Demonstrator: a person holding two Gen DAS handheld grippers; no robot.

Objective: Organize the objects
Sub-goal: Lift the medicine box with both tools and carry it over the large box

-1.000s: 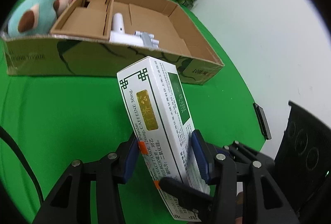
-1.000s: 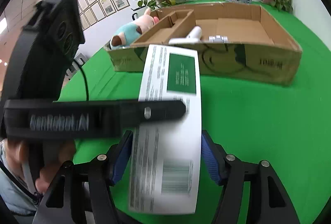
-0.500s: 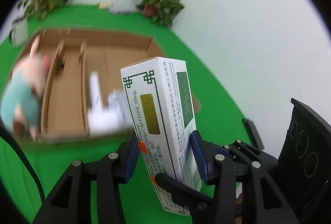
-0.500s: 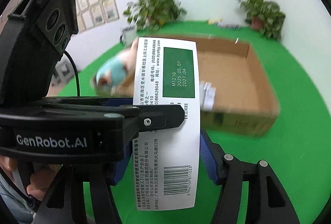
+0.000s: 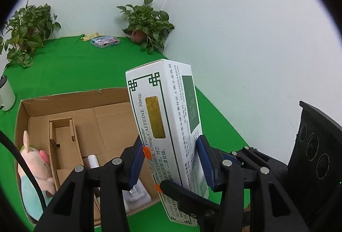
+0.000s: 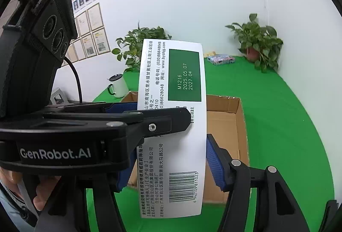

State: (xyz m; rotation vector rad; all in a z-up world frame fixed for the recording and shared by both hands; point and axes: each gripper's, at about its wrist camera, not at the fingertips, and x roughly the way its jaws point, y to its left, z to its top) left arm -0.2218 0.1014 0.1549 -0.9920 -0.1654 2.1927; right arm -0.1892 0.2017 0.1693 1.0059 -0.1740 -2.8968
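White medicine box [image 5: 171, 125] between both tools [image 5: 170, 164] [image 6: 171, 159], tilted above cardboard tray [image 5: 89, 112].

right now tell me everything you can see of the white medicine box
The white medicine box is a tall cardboard carton with green knot-pattern corners, a gold panel, a dark green date panel and a barcode. It stands nearly upright, off the table, above the cardboard box's near corner. Both claws clamp it: left claw and right claw.
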